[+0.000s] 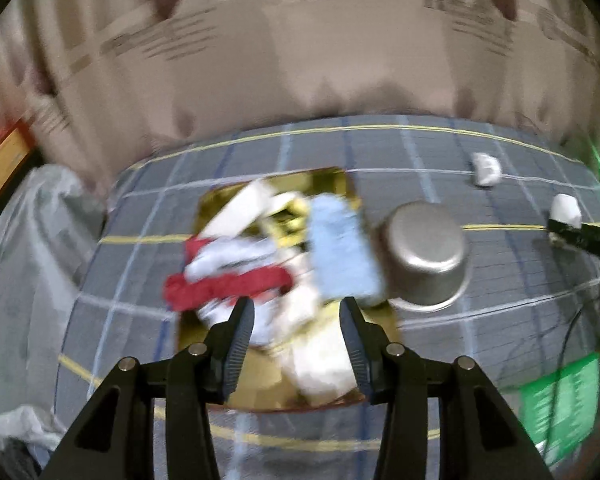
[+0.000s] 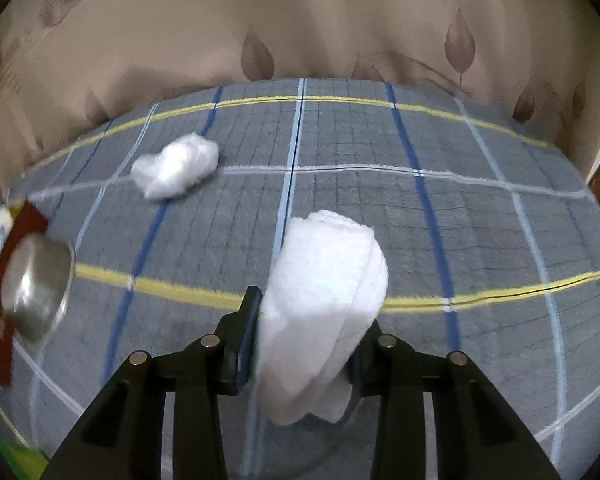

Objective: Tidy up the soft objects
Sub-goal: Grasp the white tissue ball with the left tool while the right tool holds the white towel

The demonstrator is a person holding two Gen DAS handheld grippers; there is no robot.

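A gold tray [image 1: 256, 378] on the checked bedcover holds a heap of soft things: a red cloth [image 1: 224, 286], a light blue cloth [image 1: 340, 248] and several white cloths [image 1: 320, 364]. My left gripper [image 1: 298, 314] hovers open over the heap's near side with nothing between its fingers. My right gripper [image 2: 316, 308] is shut on a white rolled towel [image 2: 328, 292], lifted off the bedcover; the roll hides the right fingertip. In the left wrist view that towel [image 1: 566, 210] shows at the far right. A white cotton wad [image 2: 176, 168] lies loose on the cover.
An upturned steel pot [image 1: 424, 256] leans at the tray's right edge, and the pot [image 2: 36, 288] appears left of my right gripper. A beige leaf-print curtain [image 2: 300, 20] hangs behind the bed. Clear plastic wrap [image 1: 32, 240] bunches at the left. A green sheet [image 1: 556, 400] lies at lower right.
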